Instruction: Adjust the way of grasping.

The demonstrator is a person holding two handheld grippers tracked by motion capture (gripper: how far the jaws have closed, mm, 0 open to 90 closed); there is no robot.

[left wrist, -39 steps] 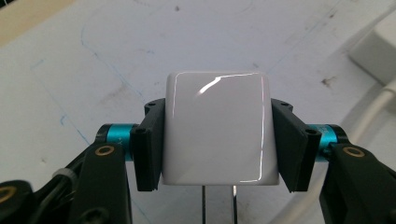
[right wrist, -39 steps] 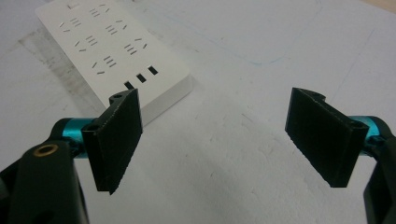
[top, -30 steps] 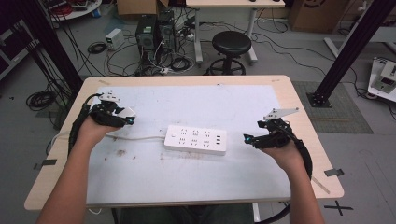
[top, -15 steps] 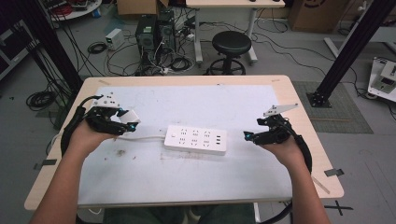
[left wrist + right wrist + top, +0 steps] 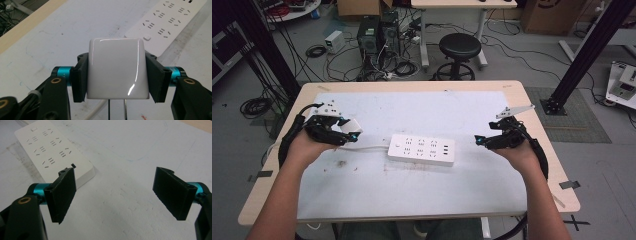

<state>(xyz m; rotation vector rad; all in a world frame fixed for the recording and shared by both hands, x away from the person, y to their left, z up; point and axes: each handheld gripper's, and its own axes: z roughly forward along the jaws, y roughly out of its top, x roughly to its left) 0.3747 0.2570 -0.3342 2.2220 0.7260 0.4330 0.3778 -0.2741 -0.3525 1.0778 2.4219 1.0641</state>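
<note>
Charger [image 5: 115, 68], pinched between left gripper [image 5: 343, 131] jaws, had risen and neared the power strip [image 5: 422, 149] since a second before: insertion appeared imminent. Right gripper [image 5: 120, 192] jaws stood spread, empty.

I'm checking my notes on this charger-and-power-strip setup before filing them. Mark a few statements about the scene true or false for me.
1. The left tongs clamp a glossy white charger block. True.
2. The right tongs hold a plug. False: their jaws stand wide apart with nothing between them.
3. The white power strip lies on the table between the two hands. True.
4. The charger block is already plugged into the power strip. False: it is held apart from the strip, off to its left in the high view.
5. The power strip's sockets face up. True.
</note>
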